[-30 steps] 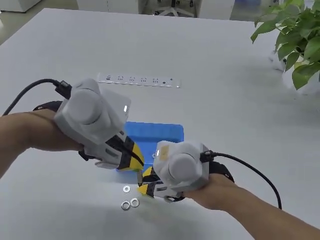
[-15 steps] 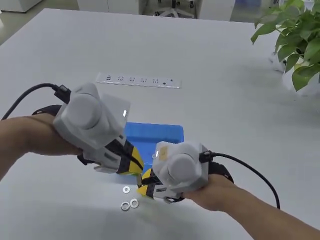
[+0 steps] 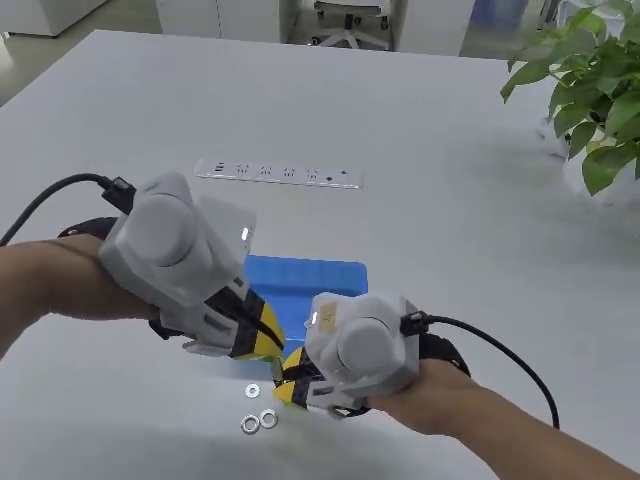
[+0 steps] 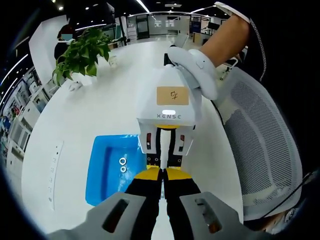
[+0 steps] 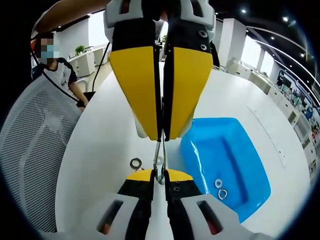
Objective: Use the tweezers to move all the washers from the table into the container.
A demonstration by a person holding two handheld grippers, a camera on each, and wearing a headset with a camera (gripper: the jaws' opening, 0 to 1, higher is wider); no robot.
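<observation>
The left gripper [image 4: 162, 173] has its yellow-tipped jaws pressed together on the upper end of the tweezers [image 5: 160, 156], whose thin metal legs run out toward the right gripper [image 5: 161, 176]. That one meets it tip to tip, with its own jaws drawn in close on the lower legs, low over the table [image 3: 450, 200]. Whether the tweezers' tips hold anything I cannot tell.

Three washers [image 3: 268, 418] lie loose on the table just beside the right gripper, to its left in the head view. In the right gripper view one of them sits near the tweezers' tips.

The blue container [image 3: 320, 277] lies flat just beyond the two grippers, with the left gripper over its near edge. Two more washers [image 5: 218, 183] rest close together on its floor.

Farther back a white power strip [image 3: 278, 173] lies on the table, and a green plant [image 3: 590, 80] stands at the far right corner. A mesh chair [image 4: 265, 150] stands beside the table
</observation>
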